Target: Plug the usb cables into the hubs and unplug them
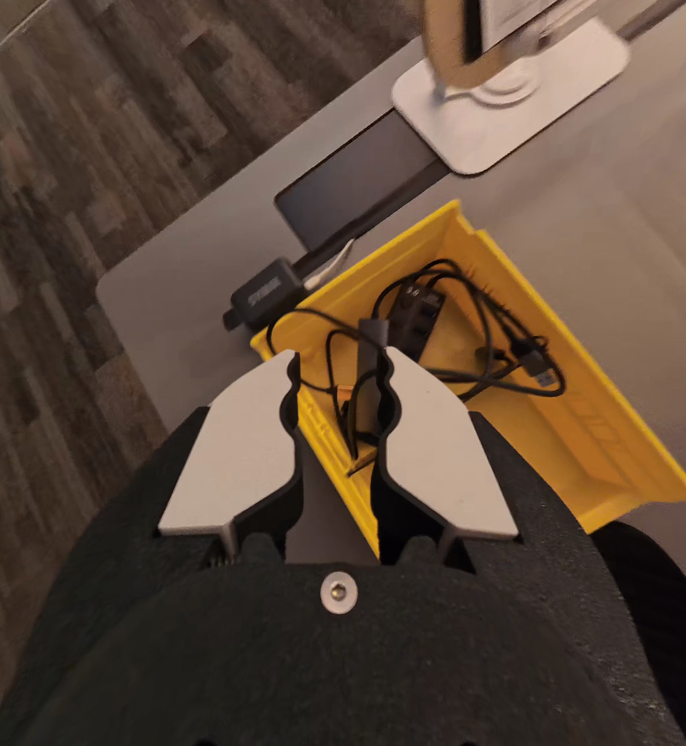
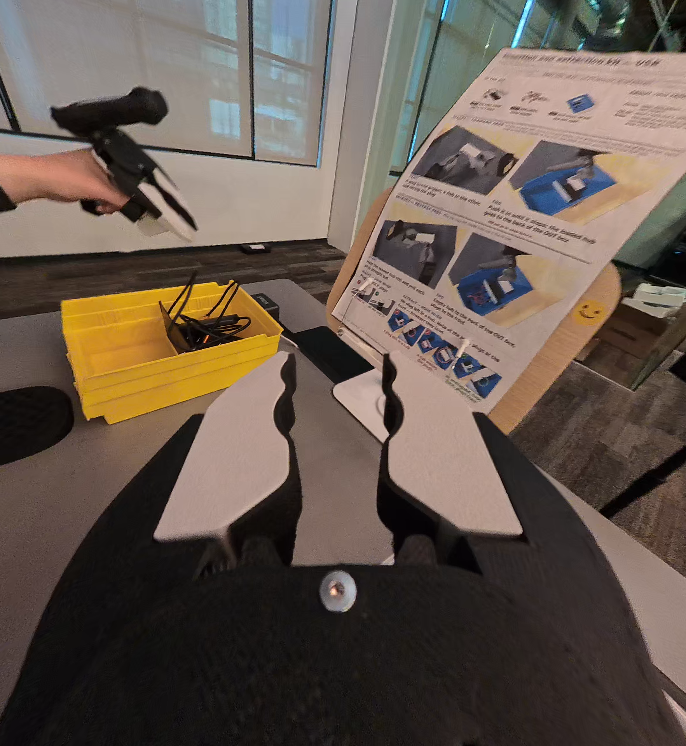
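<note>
A yellow bin [image 1: 575,456] sits on the grey table and also shows in the right wrist view [image 2: 163,387]. Its far compartment holds a black usb hub [image 1: 418,319] and tangled black usb cables [image 1: 506,363], one with a blue-tipped plug [image 1: 545,378]; the cables also show in the right wrist view [image 2: 208,323]. My left gripper [image 1: 339,357] is open and empty, held above the bin's edge; it shows in the right wrist view [image 2: 171,210] high over the bin. My right gripper [image 2: 337,357] is open and empty above the table, to the right of the bin.
A white stand [image 1: 506,105] holds an instruction sheet [image 2: 535,226] to the right of the bin. A dark tablet [image 1: 357,185] and a black adapter [image 1: 264,292] lie behind the bin. A black pad [image 2: 14,424] lies at the left. The table edge [image 1: 103,290] drops to carpet. About 50 cm separates my left fingertips from my right.
</note>
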Available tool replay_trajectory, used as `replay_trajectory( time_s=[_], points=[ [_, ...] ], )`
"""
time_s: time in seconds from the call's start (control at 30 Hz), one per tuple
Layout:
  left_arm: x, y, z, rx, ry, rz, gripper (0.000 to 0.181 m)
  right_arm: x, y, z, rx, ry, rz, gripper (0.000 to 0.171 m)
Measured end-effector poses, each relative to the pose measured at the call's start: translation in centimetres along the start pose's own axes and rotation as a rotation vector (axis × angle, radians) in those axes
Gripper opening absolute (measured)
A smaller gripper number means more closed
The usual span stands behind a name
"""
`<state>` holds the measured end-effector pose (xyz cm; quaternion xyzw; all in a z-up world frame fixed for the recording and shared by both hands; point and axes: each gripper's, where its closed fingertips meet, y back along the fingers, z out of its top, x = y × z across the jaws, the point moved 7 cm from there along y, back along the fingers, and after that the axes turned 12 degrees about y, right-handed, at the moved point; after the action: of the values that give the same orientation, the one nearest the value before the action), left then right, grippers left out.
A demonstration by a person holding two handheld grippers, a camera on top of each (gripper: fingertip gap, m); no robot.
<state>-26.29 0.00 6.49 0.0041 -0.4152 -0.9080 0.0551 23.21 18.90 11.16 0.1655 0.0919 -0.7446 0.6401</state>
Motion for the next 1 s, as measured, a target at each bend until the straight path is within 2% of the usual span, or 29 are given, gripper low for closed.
replay_trajectory(
  time_s=[0.1,0.27,0.37,0.47,0.6,0.73,0.87,1.0],
  points=[
    [-2.0,-1.5,2.4,0.108,-0.137,-0.018,0.036,0.0,-1.6,-1.4,0.049,-0.004,0.050,0.042],
    [-4.3,-8.3,2.5,0.419,-0.283,0.010,0.040,-1.2,-2.3,-3.7,0.140,0.002,0.020,0.042],
    [-5.3,-11.7,1.4,0.493,-0.467,0.038,0.040,-1.9,-1.7,-4.1,0.132,-0.031,0.018,0.042],
    [-5.5,-14.2,0.4,0.549,-0.565,0.056,0.039,-3.0,-0.6,-4.3,0.104,-0.068,-0.013,0.042],
    [-6.1,-16.1,-0.2,0.522,-0.697,0.075,0.032,-4.0,0.4,-4.3,0.026,-0.147,-0.010,0.040],
    [-5.7,-16.7,-0.4,0.490,-0.794,0.140,0.005,-4.5,0.7,-4.5,-0.010,-0.198,0.002,0.037],
    [-5.5,-15.0,0.2,0.443,-0.746,0.152,0.004,-4.2,0.2,-4.5,-0.004,-0.192,0.022,0.035],
    [-5.1,-10.7,2.1,0.293,-0.689,0.210,0.004,-3.6,-0.8,-4.6,0.036,-0.159,0.036,0.035]
  ],
)
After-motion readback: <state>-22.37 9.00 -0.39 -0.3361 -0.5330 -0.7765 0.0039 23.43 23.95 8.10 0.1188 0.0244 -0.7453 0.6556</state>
